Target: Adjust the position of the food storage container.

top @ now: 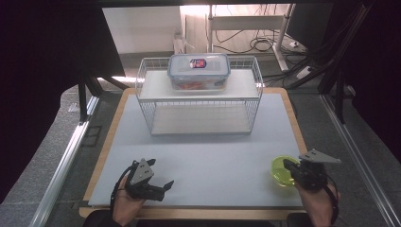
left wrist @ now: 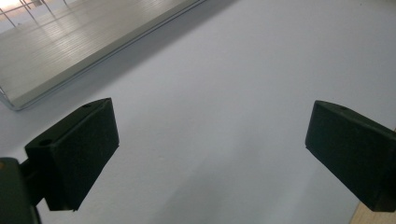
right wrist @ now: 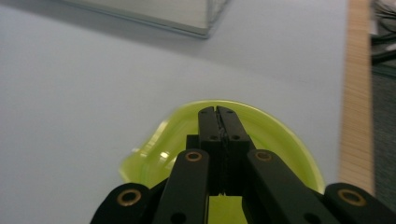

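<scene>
High view: pale grey mat (top: 198, 151) on wooden table (top: 295, 120); translucent lime-green bowl (top: 282, 171) at four o'clock, rim clamped by right gripper (top: 289, 166); left gripper (top: 166, 184) jaws apart, empty.

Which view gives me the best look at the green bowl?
The right gripper view: the green bowl is large there, its rim pinched in the right gripper's shut fingers. The high view shows it small at the mat's right edge, partly hidden.

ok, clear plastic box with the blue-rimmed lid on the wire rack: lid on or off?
On. The clear plastic box sits on the white wire rack top shelf with its blue-rimmed lid flat over it.
</scene>
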Demonstrator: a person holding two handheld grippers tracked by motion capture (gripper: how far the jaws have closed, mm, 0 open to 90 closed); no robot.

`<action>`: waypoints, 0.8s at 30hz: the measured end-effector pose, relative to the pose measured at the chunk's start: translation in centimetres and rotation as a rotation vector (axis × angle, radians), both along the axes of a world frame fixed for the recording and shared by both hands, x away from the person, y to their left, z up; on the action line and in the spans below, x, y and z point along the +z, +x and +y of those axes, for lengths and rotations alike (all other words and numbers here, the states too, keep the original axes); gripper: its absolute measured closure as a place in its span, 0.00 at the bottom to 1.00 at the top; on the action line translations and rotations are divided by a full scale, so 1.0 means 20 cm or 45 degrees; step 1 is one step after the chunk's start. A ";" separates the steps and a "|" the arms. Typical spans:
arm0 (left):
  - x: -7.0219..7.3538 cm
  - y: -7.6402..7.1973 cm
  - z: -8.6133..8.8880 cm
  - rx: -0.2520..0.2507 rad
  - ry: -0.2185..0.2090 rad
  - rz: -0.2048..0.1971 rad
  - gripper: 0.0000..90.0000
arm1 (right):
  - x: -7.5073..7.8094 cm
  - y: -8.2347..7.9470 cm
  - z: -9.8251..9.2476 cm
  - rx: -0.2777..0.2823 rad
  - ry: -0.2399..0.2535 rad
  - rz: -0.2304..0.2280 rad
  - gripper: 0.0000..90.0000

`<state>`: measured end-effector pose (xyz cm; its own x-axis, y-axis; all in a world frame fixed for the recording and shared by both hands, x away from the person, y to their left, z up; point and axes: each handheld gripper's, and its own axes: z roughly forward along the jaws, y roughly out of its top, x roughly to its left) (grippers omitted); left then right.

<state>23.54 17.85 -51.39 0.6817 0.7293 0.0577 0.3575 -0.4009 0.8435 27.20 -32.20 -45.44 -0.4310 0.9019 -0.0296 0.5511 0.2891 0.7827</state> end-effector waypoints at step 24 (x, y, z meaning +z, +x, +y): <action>-0.01 0.00 -0.01 -0.006 0.023 0.013 0.03 | -0.07 -0.08 -0.28 -0.250 0.033 0.081 1.00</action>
<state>23.62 17.60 -51.58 0.6859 0.7248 0.0640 0.3638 -0.4178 0.8325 25.56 -37.79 -46.79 -0.2473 0.9688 0.0162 0.6432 0.1517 0.7506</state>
